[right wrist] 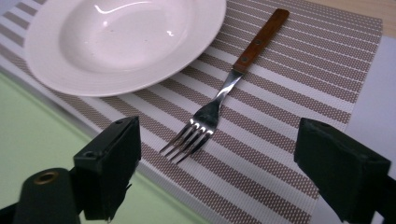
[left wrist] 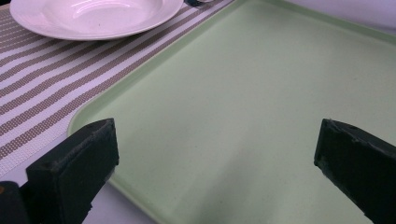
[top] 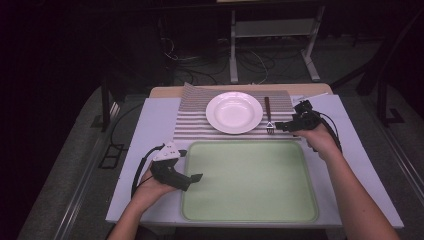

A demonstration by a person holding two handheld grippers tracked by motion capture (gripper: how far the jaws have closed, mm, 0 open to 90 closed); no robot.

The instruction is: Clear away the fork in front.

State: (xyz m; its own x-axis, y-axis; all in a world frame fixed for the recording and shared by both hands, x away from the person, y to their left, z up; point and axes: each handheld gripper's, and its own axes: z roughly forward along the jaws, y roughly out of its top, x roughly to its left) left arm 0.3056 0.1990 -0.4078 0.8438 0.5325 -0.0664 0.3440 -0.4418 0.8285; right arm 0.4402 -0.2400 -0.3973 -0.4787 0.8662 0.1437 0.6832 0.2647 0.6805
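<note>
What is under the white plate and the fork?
The plate and the fork both lie on a striped placemat. Its stripes run out from beneath them on every side. The part of the mat right under the plate is covered, so nothing can be seen there.

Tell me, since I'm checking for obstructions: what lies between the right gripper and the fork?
Nothing but bare striped placemat. In the right gripper view, the right gripper has open jaws just short of the fork, whose tines point toward it.

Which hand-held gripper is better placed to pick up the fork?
Right. The right hand-held gripper sits beside the fork on the striped placemat, jaws open and aimed at its tines. The left hand-held gripper hovers open over the green tray, farther from the fork.
</note>
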